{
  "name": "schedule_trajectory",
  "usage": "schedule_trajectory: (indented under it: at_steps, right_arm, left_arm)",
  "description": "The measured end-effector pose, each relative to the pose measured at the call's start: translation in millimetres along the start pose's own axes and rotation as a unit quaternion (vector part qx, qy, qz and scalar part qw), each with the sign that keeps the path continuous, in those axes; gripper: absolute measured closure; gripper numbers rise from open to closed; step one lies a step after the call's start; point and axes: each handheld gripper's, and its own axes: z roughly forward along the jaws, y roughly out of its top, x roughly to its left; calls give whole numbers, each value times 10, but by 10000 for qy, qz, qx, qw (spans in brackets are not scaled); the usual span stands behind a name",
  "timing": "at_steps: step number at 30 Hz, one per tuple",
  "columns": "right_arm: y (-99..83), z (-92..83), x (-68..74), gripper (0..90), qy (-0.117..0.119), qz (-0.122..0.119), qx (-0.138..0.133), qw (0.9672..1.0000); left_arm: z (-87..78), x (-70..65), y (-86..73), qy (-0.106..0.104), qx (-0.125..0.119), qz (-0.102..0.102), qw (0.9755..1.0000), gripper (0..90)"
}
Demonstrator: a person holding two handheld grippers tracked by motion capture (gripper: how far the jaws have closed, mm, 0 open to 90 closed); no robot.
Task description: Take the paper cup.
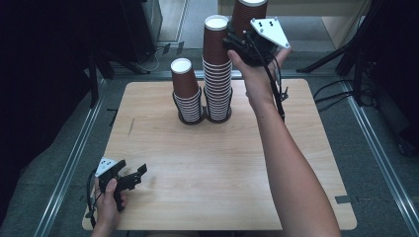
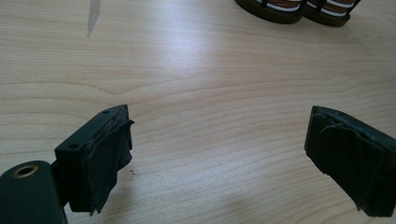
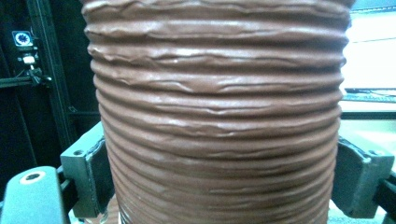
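Two stacks of brown paper cups stand rim-down in black ring holders at the table's far middle: a short stack (image 1: 186,91) and a taller stack (image 1: 217,69). High behind the taller stack, my right gripper (image 1: 243,38) is shut on a brown ribbed cup (image 1: 248,15). In the right gripper view that cup (image 3: 217,107) sits between both jaws of the right gripper (image 3: 219,182), pressed on each side. My left gripper (image 1: 137,176) rests low at the near left of the table, open. In the left gripper view, the left gripper (image 2: 217,140) has nothing between its jaws.
The wooden table (image 1: 212,173) lies between the stacks and my left hand. The black holder bases (image 2: 299,9) appear at the top of the left gripper view. Metal rails (image 1: 74,158) run along both sides; dark stands and cables (image 1: 346,89) lie beyond the far right corner.
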Motion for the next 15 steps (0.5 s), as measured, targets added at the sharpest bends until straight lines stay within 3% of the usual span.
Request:
schedule_trajectory:
  at_steps: [15]
  right_arm:
    - [-277, -225, -321, 120, -161, 84, 163, 9997]
  left_arm:
    - [3, -8, -1, 18, 14, 31, 10000, 75]
